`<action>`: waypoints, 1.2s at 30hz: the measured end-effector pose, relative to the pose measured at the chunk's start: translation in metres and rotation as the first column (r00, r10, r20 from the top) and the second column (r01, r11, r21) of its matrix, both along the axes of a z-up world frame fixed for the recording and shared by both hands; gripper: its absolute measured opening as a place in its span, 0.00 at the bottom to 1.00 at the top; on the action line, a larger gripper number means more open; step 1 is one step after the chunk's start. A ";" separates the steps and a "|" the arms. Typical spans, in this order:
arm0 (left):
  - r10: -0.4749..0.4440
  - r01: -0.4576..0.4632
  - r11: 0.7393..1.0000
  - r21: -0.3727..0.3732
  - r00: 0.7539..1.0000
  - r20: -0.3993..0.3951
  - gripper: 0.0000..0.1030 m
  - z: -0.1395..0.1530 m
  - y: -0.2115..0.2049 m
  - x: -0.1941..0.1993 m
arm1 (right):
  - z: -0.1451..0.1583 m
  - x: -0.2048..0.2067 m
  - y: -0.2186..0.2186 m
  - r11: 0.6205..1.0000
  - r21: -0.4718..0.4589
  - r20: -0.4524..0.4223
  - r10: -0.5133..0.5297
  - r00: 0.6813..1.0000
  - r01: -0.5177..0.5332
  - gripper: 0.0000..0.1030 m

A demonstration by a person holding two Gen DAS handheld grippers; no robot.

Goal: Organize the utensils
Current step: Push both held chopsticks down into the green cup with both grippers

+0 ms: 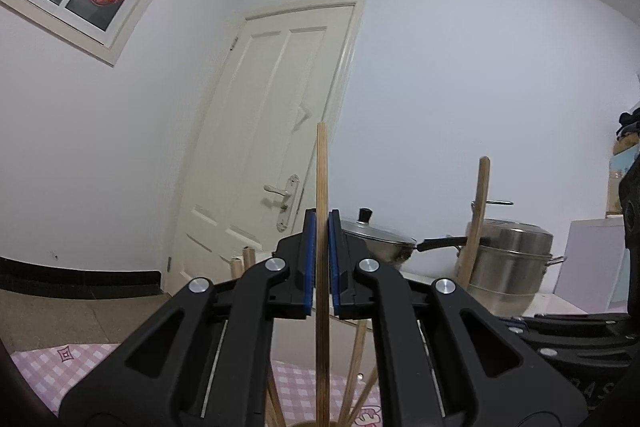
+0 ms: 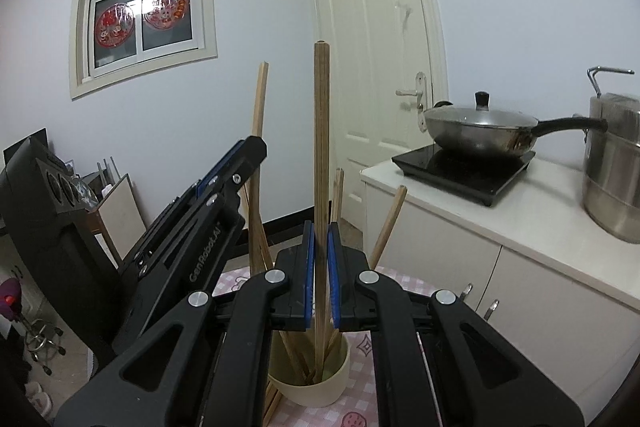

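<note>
Chopstick base behind left tongs, holder rim barely visible.

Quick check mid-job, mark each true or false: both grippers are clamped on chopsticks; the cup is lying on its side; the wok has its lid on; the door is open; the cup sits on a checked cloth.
1. Both the left gripper and right gripper are clamped on a chopstick: true.
2. The cup lies on its side: false, it stands upright.
3. The wok has its lid on: true.
4. The door is open: false, it is shut.
5. The cup sits on a checked cloth: true.
</note>
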State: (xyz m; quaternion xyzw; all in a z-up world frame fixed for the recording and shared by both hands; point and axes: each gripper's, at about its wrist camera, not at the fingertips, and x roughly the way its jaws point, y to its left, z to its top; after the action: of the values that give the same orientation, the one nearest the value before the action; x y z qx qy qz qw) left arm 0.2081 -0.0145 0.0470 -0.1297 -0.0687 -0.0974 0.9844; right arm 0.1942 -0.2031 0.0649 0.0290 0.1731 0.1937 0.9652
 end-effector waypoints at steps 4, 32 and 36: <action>0.025 -0.026 1.000 0.003 0.999 0.033 0.07 0.004 -0.002 -0.003 | 0.002 -0.001 -0.002 1.000 0.012 -0.006 0.009 1.000 -0.009 0.05; 0.034 -0.029 0.993 0.118 0.998 -0.044 0.07 -0.030 -0.009 -0.007 | -0.026 0.004 0.000 1.000 -0.003 -0.055 -0.007 0.998 0.007 0.05; 0.027 -0.019 0.992 0.123 0.998 -0.063 0.07 -0.036 -0.010 -0.004 | -0.029 0.002 -0.001 1.000 0.001 -0.060 -0.025 0.998 0.025 0.05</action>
State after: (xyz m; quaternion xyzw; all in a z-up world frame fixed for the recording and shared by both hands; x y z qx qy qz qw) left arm 0.2039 -0.0247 0.0106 -0.0714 -0.0320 -0.0858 0.9932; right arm 0.1961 -0.2041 0.0361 0.0379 0.2017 0.1810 0.9618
